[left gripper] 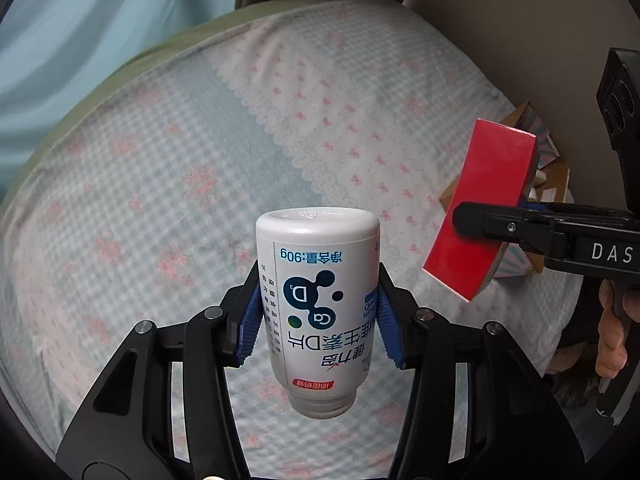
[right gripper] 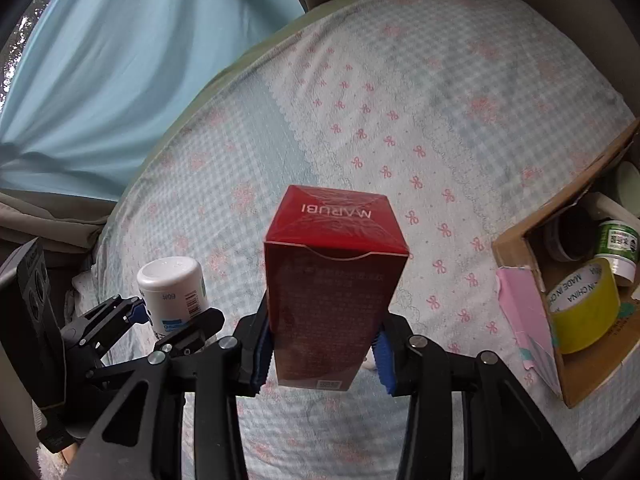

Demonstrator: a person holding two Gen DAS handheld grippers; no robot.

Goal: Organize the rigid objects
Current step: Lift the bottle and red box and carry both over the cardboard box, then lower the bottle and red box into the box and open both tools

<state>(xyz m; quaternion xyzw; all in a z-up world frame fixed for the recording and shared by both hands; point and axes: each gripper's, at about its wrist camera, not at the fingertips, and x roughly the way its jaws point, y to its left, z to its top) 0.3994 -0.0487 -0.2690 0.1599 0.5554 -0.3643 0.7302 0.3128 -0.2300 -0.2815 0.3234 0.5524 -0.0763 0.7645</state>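
Observation:
A white pill bottle (left gripper: 316,304) with blue print hangs base-first above the bed, my left gripper (left gripper: 318,316) shut on its sides with the blue pads. In the right wrist view the same bottle (right gripper: 172,292) shows at the lower left, held in the left gripper (right gripper: 168,320). My right gripper (right gripper: 322,344) is shut on a tall red box (right gripper: 334,280) marked MARUBI, also lifted off the bed. The left wrist view shows that red box (left gripper: 484,204) at the right, clamped by the right gripper (left gripper: 500,216), with a hand (left gripper: 612,332) behind it.
A bedspread (left gripper: 200,160) with blue check and pink bows lies below. At the right bed edge an open cardboard box (right gripper: 516,240) holds a yellow tape roll (right gripper: 580,308), a green-labelled jar (right gripper: 618,244) and a dark jar (right gripper: 568,236). A blue curtain (right gripper: 120,60) hangs at the far left.

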